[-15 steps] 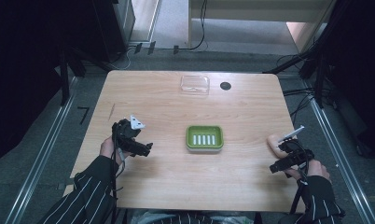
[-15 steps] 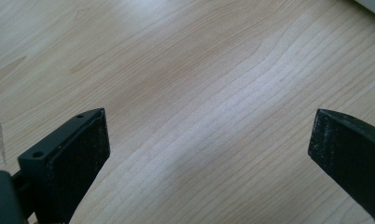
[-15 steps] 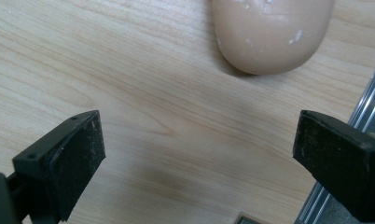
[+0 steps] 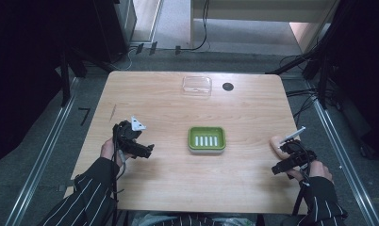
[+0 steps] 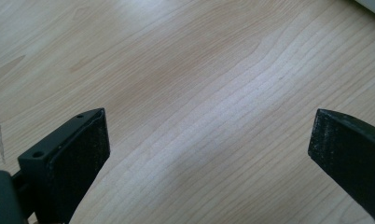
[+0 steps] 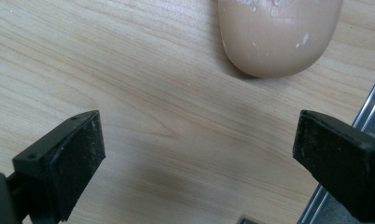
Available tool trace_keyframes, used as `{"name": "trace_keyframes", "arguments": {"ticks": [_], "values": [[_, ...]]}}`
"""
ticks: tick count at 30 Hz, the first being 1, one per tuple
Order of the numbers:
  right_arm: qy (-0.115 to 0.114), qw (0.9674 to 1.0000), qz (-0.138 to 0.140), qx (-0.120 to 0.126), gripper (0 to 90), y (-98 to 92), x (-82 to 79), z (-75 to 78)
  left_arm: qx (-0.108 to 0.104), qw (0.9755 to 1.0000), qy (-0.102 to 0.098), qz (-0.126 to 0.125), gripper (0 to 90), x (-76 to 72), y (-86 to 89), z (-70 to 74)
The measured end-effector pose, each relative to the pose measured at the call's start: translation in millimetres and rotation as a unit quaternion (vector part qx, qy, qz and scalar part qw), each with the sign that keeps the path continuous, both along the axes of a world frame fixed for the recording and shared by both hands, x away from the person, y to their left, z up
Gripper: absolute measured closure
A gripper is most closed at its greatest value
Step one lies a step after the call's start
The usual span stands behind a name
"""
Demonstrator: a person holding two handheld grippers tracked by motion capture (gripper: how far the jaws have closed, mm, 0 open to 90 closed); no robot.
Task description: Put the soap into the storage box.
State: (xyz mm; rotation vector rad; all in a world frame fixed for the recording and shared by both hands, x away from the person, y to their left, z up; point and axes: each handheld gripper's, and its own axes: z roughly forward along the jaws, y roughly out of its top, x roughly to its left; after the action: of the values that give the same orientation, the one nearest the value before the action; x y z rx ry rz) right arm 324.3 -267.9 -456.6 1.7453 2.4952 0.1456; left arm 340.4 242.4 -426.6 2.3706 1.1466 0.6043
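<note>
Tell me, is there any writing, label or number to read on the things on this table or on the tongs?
None: no words, numbers or labels can be read.
Peach soap bar: plain, with pale flecks.
Green soap dish: white slots, no print.
Clear lid: blank.
Right tongs and left tongs: bare black pads.

- Table [image 4: 178, 188]: pale wood, matt, fine grain.
- Soap bar [image 6: 279, 35], at twelve o'clock from the right gripper [image 6: 195, 154]: smooth, waxy peach, white flecks.
- Green dish [image 4: 206, 139]: glossy plastic.
- Jaw pads: rough, matt black.
</note>
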Motion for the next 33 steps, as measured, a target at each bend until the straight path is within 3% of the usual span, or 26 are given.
{"name": "trace_keyframes", "arguments": {"ticks": [33], "values": [[-0.031,0.9994,0.012,-0.004,2.7,-2.9,15.1,4.9,0.005,1.0,0.003,-0.001,0.0,0.0,-1.2,-0.7]]}}
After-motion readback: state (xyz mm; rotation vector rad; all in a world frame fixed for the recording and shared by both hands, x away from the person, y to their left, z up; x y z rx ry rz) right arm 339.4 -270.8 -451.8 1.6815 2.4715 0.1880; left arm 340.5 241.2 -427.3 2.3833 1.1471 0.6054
